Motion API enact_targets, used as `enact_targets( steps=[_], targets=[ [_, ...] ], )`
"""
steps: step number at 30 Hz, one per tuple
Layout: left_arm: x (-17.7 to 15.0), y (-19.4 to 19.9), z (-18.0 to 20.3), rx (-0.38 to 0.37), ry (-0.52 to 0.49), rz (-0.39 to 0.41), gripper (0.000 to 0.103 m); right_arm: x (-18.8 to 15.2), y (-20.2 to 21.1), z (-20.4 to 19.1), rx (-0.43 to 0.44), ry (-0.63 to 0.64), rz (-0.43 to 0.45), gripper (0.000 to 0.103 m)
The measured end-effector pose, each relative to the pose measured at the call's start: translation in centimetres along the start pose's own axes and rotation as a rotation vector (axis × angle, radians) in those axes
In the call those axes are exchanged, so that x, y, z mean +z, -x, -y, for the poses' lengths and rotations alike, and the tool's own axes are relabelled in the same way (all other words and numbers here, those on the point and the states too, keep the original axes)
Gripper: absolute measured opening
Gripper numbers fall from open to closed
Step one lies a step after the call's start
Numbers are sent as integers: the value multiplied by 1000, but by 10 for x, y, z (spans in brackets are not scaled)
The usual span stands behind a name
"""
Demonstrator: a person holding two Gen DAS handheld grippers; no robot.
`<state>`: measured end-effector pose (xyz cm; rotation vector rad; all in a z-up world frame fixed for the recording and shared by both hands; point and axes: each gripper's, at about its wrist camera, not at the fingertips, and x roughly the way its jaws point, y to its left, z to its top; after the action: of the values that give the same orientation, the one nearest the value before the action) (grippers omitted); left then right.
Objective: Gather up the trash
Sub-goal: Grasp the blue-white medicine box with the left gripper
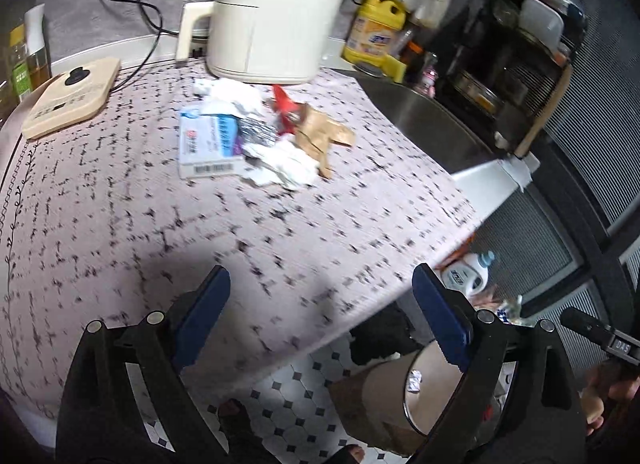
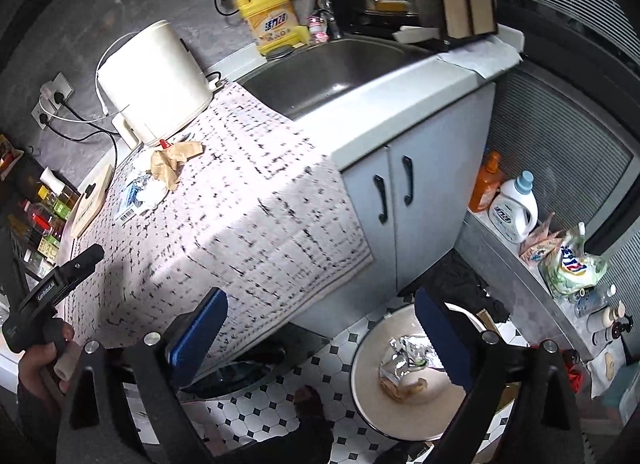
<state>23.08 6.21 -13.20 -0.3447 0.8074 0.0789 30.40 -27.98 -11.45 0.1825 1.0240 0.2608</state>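
A heap of trash lies on the patterned tablecloth (image 1: 120, 203) in front of a cream appliance (image 1: 276, 11): a blue-and-white carton (image 1: 208, 143), crumpled white tissue (image 1: 288, 163), foil (image 1: 258, 131), a red wrapper (image 1: 285, 101) and brown paper (image 1: 320, 135). The heap also shows in the right wrist view (image 2: 160, 179). My left gripper (image 1: 320, 312) is open and empty, above the table's near edge. My right gripper (image 2: 320, 332) is open and empty, above a round beige bin (image 2: 372, 376) on the floor. The bin holds crumpled foil (image 2: 404, 356) and a brown scrap.
A beige scale (image 1: 72, 95) sits at the table's left. A steel sink (image 2: 332, 67), yellow detergent bottle (image 2: 272, 19) and dish rack (image 1: 520, 63) lie to the right. Detergent bottles (image 2: 514, 207) and bags stand on a ledge by the tiled floor (image 2: 256, 420).
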Motion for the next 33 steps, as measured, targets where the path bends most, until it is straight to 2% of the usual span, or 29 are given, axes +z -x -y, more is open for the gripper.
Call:
enact_targets(
  steps=[8, 16, 26, 33],
  targets=[
    [35, -23, -42, 10, 3, 0, 91, 16, -17, -43, -31, -5, 14, 93],
    [66, -58, -67, 34, -21, -17, 91, 23, -29, -78, -65, -23, 31, 93],
    [86, -99, -83, 99, -38, -54, 86, 13, -33, -89, -135, -101, 29, 93],
    [89, -112, -86, 140, -59, -72, 82, 17, -41, -100, -149, -97, 20, 93]
  ],
)
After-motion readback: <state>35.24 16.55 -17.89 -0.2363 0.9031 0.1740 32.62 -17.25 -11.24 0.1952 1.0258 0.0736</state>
